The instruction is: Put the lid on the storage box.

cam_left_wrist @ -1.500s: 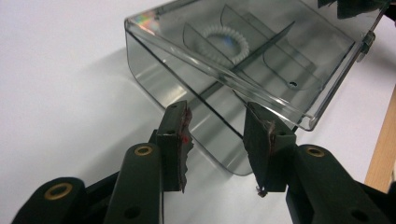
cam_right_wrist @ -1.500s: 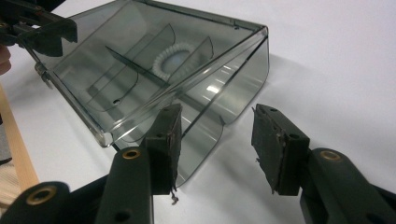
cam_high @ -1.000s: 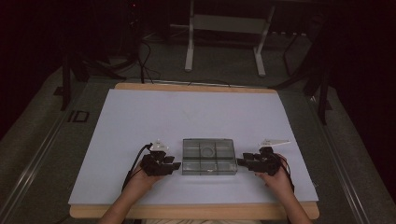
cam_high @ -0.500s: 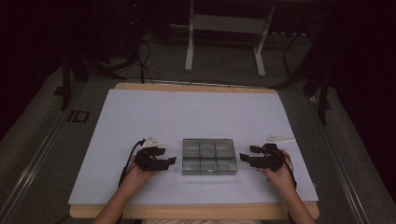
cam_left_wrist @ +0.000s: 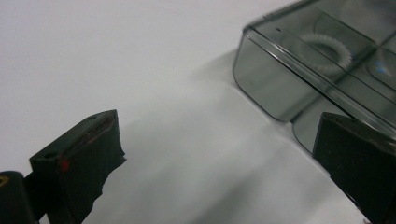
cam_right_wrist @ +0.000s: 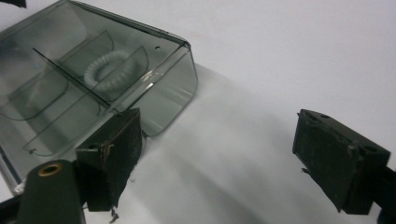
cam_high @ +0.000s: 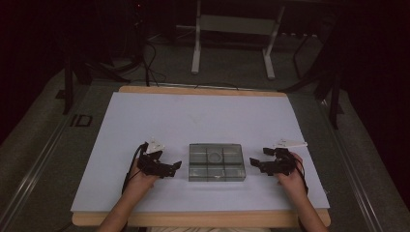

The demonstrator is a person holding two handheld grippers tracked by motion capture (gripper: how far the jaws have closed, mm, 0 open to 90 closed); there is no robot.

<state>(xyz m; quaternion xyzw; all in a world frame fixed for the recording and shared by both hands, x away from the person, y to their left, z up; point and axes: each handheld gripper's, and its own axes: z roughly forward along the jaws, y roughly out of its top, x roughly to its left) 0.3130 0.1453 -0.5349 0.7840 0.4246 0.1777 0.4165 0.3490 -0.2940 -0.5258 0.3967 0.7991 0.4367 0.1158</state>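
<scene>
The smoky plastic box lies between the tongs with its long axis running from one to the other, left gripper and right gripper equally near, both having just opened wide and holding nothing.

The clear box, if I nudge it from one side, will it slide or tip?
The box looks low and flat, so it would probably slide, not tip. Its thin clear walls suggest it is light and stiff. The white coil inside may shift.
</scene>
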